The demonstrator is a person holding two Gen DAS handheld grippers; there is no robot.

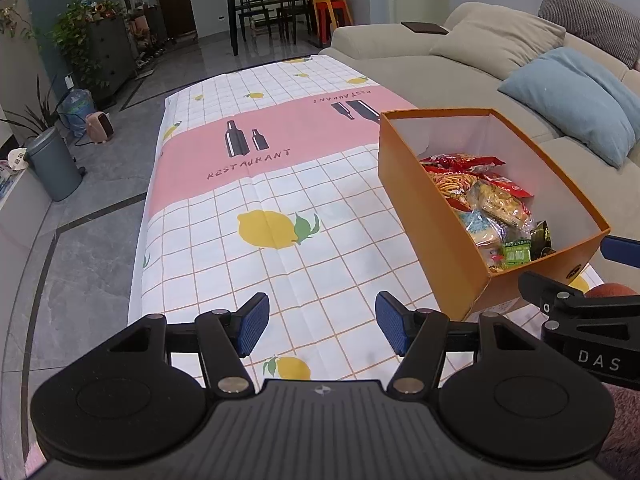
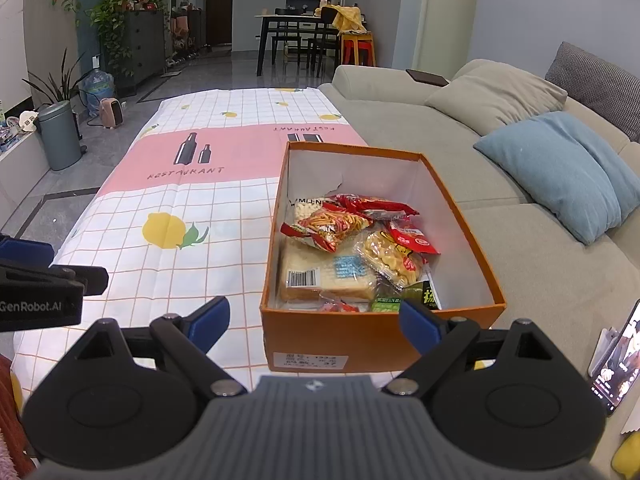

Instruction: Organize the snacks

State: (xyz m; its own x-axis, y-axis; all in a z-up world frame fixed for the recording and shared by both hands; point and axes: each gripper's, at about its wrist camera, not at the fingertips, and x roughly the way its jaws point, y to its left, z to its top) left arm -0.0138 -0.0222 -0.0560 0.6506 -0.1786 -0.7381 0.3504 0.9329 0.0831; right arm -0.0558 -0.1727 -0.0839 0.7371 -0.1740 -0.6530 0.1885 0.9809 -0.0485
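Observation:
An orange cardboard box point(image 2: 360, 336) point(image 1: 432, 216) stands on the table's right side, full of snack packets: red noodle-snack bags point(image 2: 332, 224) point(image 1: 460, 164), a bread pack point(image 2: 320, 272), a yellow cracker bag point(image 2: 394, 258) point(image 1: 500, 200) and a small green packet point(image 2: 386, 303) point(image 1: 516, 254). My right gripper point(image 2: 316, 322) hangs open in front of the box's near end, nothing between its blue pads. My left gripper point(image 1: 322, 322) is open over the bare tablecloth, left of the box. Each gripper shows at the edge of the other's view.
The table wears a checked cloth point(image 1: 260, 184) with lemons and a pink band. A beige sofa point(image 2: 520, 240) with a blue cushion point(image 2: 560, 168) runs along the right. A phone point(image 2: 618, 360) lies lit at the near right. A grey bin point(image 2: 60, 136) stands on the floor at left.

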